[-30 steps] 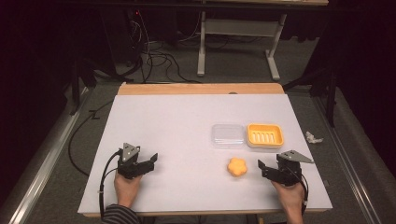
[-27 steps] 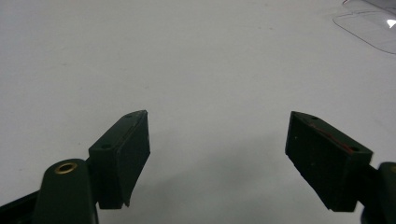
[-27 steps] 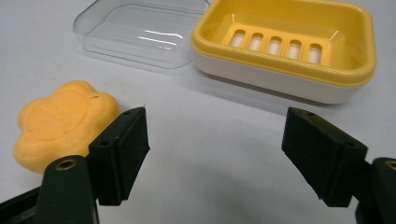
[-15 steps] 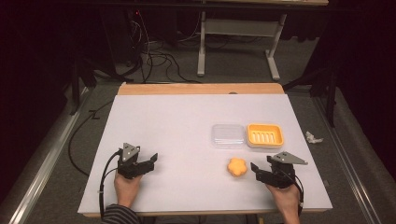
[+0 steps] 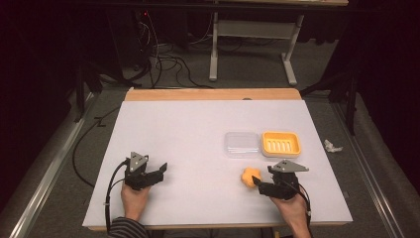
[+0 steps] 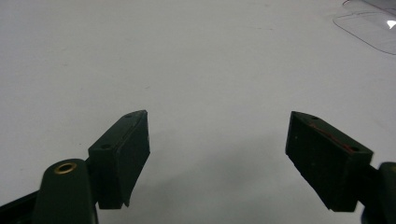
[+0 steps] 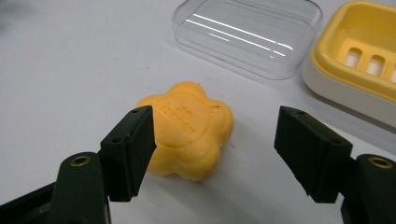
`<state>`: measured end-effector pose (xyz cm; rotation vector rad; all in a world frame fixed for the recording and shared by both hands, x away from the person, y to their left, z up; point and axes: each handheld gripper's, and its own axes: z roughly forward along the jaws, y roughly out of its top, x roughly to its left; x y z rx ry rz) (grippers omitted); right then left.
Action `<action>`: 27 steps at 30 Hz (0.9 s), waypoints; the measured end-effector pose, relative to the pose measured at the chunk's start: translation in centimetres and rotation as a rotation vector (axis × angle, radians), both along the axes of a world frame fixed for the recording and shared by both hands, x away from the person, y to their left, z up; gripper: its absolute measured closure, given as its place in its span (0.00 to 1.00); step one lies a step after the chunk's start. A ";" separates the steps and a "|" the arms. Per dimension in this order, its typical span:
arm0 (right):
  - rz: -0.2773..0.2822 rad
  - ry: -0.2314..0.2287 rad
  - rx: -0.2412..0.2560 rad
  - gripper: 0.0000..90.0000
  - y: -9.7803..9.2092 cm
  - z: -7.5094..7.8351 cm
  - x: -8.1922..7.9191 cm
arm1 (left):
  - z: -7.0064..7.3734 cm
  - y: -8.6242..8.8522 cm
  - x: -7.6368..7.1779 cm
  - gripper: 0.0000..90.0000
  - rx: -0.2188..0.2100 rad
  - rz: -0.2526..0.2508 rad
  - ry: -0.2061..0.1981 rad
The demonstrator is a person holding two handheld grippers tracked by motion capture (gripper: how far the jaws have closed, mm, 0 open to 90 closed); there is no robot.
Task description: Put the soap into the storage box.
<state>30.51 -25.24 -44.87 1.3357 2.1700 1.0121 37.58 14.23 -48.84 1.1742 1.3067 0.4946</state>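
Change: right gripper [image 5: 257,182] has slid in toward flower-shaped soap [image 7: 187,133], jaws spread wide around it.
Meaning: grasp probably imminent.
Left gripper [image 5: 157,171]: spread, idle.

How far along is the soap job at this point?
Early. Done: the clear lid is already off and lies beside the yellow soap dish, whose tray is bare. In hand: the right claw is open at the flower-shaped soap, one jaw against its side, not gripping. The left claw is open over bare table. Left, probably: grasp the soap, set it in the dish, perhaps close the lid.
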 end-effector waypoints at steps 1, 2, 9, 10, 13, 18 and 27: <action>0.000 0.000 0.000 0.32 0.0 0.0 0.0 | 0.0 0.0 0.0 0.25 -0.003 0.000 0.000; 0.005 0.005 -0.008 0.30 0.4 0.0 0.2 | 0.0 0.0 0.0 0.25 0.002 0.000 0.000; 0.026 0.033 -0.042 0.24 1.4 -0.3 0.7 | 0.0 0.0 0.0 0.24 -0.003 0.006 -0.003; 0.029 0.041 -0.045 0.24 1.6 -0.4 0.9 | 0.0 0.0 0.0 0.24 -0.003 0.005 -0.002; 0.042 0.052 -0.060 0.22 1.9 -0.5 1.1 | 0.0 0.0 0.0 0.24 -0.003 0.005 -0.002; 0.040 0.069 -0.078 0.18 2.6 -0.8 1.6 | 0.0 0.0 0.0 0.24 -0.004 0.006 -0.003; 0.039 0.115 -0.123 0.17 3.8 -2.0 2.6 | 0.0 0.0 0.0 0.24 0.002 0.002 -0.002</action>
